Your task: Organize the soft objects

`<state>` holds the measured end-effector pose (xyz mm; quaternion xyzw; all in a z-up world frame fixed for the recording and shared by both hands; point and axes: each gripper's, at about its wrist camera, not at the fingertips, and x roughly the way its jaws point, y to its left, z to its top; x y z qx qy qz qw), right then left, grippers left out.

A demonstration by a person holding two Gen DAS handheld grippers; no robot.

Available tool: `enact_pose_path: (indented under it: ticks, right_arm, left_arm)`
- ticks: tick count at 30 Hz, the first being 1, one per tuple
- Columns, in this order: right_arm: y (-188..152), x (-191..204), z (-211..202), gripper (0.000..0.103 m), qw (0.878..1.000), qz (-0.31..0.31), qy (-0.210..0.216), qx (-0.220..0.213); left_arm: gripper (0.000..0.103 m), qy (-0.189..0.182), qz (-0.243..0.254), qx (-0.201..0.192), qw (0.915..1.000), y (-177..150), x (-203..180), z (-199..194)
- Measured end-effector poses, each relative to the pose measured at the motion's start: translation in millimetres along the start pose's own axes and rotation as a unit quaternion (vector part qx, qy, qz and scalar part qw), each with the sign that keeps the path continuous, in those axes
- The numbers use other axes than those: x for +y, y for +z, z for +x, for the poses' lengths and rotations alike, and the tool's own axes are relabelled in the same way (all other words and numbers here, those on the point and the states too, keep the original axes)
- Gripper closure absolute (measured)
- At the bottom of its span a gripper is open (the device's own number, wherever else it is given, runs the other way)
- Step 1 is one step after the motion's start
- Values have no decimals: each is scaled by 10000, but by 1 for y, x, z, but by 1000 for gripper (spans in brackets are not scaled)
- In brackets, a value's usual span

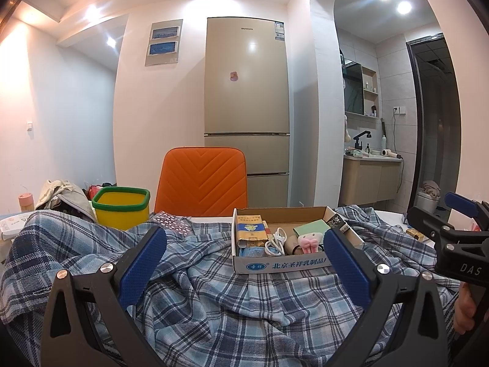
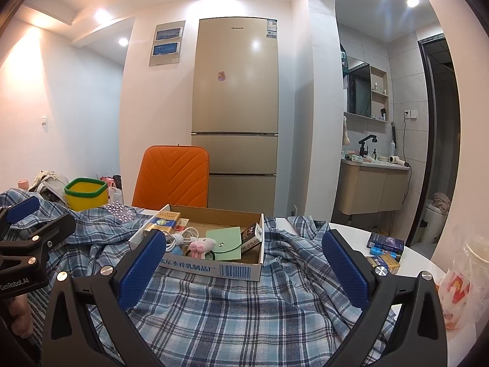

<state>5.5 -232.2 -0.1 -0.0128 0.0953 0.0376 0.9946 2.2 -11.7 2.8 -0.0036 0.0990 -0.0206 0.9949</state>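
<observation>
Left wrist view: the left hand-held gripper [image 1: 244,257] stands with its blue-padded fingers spread wide, holding nothing, above a blue plaid cloth [image 1: 214,299] that lies rumpled over the counter. Between the finger pads, further back, a shallow cardboard box [image 1: 275,264] sits on the cloth. It contains a yellow-and-blue packet [image 1: 250,229], a coiled white cable [image 1: 275,241], a small pink plush toy [image 1: 310,241] and a green pouch [image 1: 310,226]. A yellow bin with a green rim [image 1: 122,205] stands at the far left of the counter, behind the cloth, with a heap of pale fabric [image 1: 61,195] just beside it. An orange chair [image 1: 201,180] stands behind the counter, and a tall beige refrigerator [image 1: 247,91] stands against the wall behind the chair. The right hand-held gripper [image 1: 458,229] enters at the right edge.

Right wrist view: that gripper's fingers [image 2: 143,269] are likewise spread apart and empty, above the same cloth near the box front. On the bare white counter [image 2: 418,266] to the right lie small dark blue and yellow packs [image 2: 385,247], and a clear plastic bag with red print [image 2: 458,290] rests at the far right edge. A hand [image 2: 18,312] grips the left tool's handle at the lower left.
</observation>
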Motion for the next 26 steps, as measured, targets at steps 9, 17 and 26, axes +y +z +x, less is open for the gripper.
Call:
enact_pose_path:
  ticks: [9,17,26]
  right_arm:
    - [0,0,-1,0,10000,2,1,4]
    - [-1,-1,-1,0,10000,10,-4,9]
    - [0,-1,-1,0,10000,6,-1,11]
  left_arm:
    - [1,8,-2,13,10000,-1,1,1]
    - [1,10,-4,14,10000,-1,1,1]
    - [1,8,-3,14,10000,-1,1,1]
